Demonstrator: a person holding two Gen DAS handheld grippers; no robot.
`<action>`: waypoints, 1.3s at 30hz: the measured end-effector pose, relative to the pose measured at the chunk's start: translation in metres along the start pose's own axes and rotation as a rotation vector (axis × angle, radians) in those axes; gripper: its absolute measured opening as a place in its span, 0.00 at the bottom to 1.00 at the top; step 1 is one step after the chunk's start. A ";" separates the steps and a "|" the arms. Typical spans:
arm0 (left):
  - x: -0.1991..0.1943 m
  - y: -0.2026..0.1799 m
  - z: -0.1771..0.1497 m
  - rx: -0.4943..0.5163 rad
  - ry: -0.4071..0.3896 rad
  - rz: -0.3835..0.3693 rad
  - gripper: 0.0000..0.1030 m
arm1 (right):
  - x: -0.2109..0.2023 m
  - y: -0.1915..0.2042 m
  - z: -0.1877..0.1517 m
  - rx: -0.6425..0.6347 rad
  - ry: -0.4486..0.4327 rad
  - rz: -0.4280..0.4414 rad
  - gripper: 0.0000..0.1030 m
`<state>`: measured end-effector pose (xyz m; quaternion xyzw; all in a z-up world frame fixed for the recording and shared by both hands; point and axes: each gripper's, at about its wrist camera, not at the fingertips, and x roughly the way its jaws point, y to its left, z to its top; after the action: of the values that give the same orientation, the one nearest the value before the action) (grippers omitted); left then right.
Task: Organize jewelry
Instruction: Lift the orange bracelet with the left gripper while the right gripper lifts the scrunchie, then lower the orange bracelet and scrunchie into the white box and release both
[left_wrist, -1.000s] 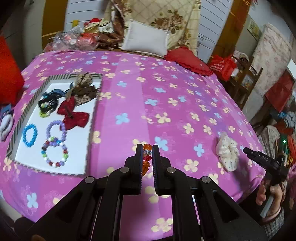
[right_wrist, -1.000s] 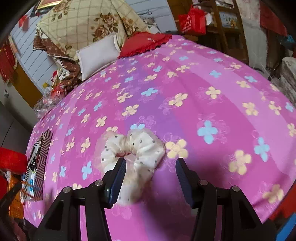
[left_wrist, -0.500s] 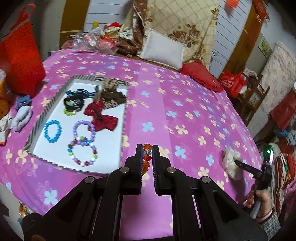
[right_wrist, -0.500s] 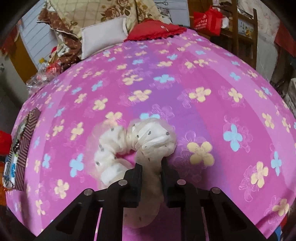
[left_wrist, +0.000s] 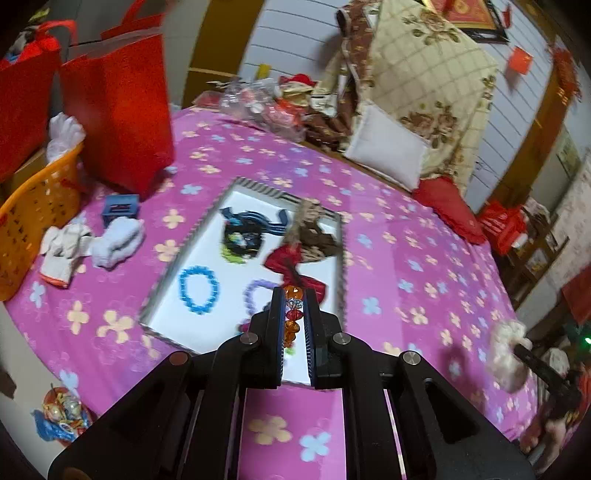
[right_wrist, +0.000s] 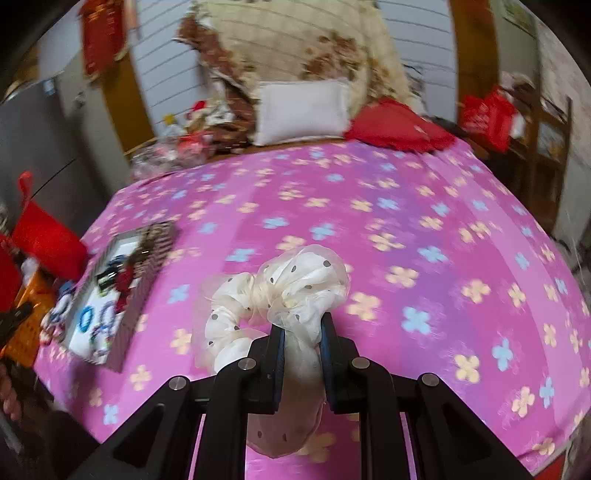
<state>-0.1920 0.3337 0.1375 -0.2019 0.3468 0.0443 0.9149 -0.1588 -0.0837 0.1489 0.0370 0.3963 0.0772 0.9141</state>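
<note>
Left gripper (left_wrist: 294, 295) has its jaws pinched tight on an orange and red bead bracelet (left_wrist: 293, 314), the beads strung between the pads and poking past the tips, above the white tray (left_wrist: 173, 288). Right gripper (right_wrist: 302, 325) clamps the cream dotted scrunchie (right_wrist: 280, 288), its frill bunched between the fingers and ballooning past the tips, over the pink flowered bedspread (right_wrist: 424, 236).
</note>
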 end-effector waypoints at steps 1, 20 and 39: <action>0.000 0.003 0.001 -0.003 0.000 0.005 0.08 | -0.003 0.010 0.000 -0.020 -0.003 0.016 0.16; 0.026 -0.021 0.023 0.089 0.017 -0.007 0.08 | -0.017 0.056 -0.025 -0.131 0.000 0.104 0.16; 0.152 -0.030 0.088 0.142 0.067 -0.021 0.08 | 0.045 0.133 0.006 -0.200 0.102 0.217 0.16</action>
<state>-0.0164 0.3323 0.1082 -0.1417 0.3773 0.0031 0.9152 -0.1394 0.0546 0.1378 -0.0157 0.4261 0.2162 0.8783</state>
